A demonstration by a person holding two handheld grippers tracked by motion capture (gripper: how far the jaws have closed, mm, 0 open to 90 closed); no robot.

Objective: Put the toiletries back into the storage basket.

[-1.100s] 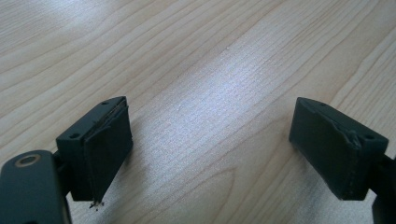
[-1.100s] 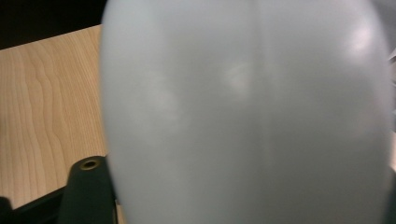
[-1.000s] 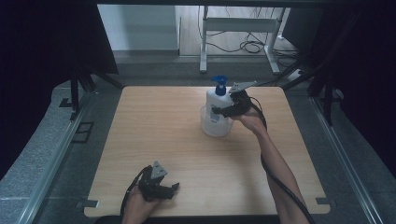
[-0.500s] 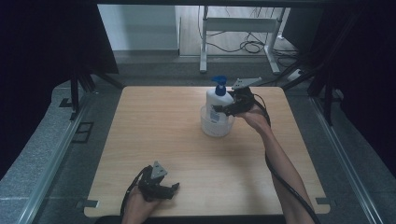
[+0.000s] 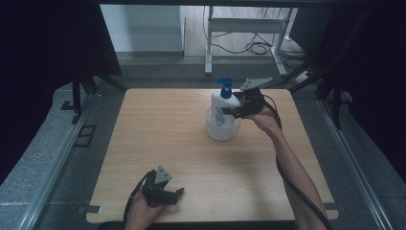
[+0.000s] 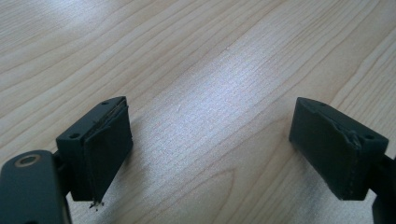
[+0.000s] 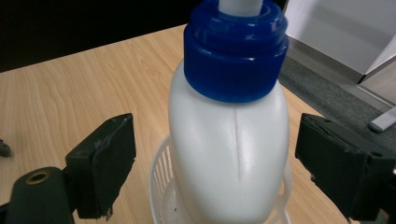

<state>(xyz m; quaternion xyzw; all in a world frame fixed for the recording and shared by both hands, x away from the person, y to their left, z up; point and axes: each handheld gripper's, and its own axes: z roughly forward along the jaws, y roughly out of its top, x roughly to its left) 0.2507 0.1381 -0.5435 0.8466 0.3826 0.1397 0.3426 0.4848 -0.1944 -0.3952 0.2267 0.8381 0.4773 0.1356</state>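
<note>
A white pump bottle (image 5: 223,107) with a blue cap (image 7: 233,49) stands upright in a small white slotted basket (image 5: 221,132) at the table's far right of centre. My right gripper (image 5: 229,111) is beside the bottle on its right; its jaws stand open on either side of the bottle (image 7: 229,154) with a gap on each side. Near the front edge at the left, my left gripper (image 5: 172,194) rests low over bare wood, open, with nothing between its pads (image 6: 105,149).
The light wooden table (image 5: 158,139) is ringed by a grey floor and dark curtains. A white metal frame (image 5: 242,28) and loose cables lie beyond the far edge. A black cable (image 5: 292,179) trails along the right forearm.
The right gripper has shifted slightly by the bottle. The left gripper has stayed in place.
</note>
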